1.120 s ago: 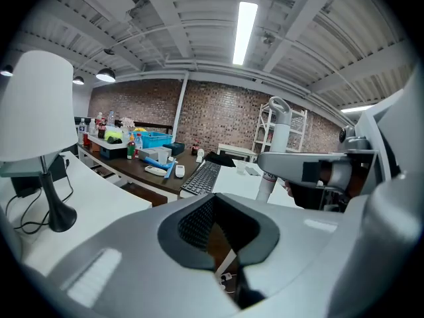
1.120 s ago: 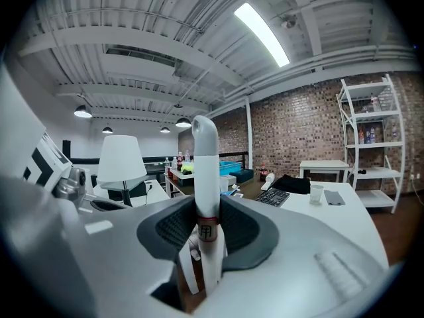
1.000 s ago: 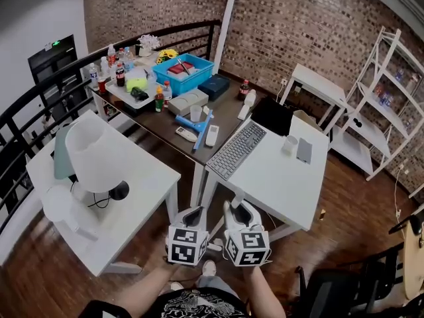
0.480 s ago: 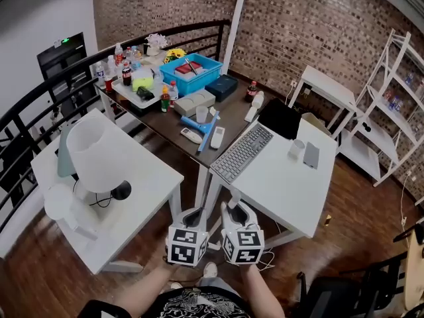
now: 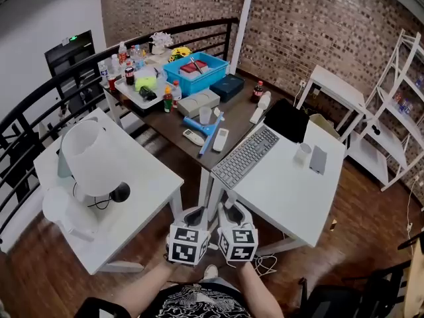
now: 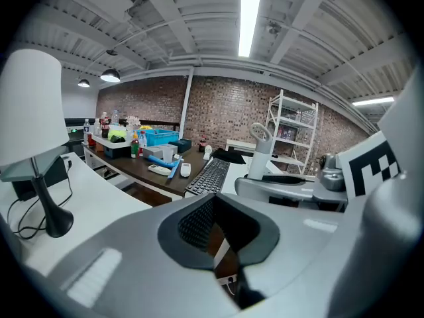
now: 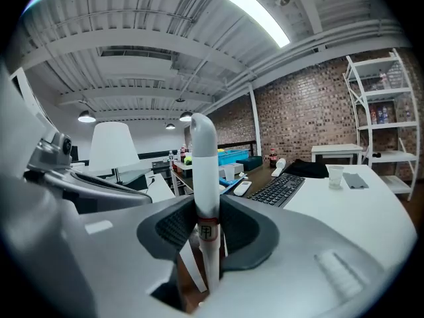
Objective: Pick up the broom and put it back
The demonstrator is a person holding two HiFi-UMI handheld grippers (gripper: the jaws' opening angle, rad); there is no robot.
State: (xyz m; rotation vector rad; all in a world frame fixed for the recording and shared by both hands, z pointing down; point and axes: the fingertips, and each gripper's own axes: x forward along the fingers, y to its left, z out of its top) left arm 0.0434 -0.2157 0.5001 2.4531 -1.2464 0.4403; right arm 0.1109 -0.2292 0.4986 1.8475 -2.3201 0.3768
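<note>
right hand-held gripper (image 7: 205, 234): we've got it clamped on the white broom handle (image 7: 204, 158) | left hand-held gripper (image 6: 217, 236): jaws apart, empty

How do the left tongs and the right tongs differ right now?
The right tongs are clamped on a white round broom handle with a red band; the left tongs are open with nothing between them. In the head view the left tongs sit by the white lamp table, the right tongs by the white keyboard table. Both are grey and held low, side by side.
</note>
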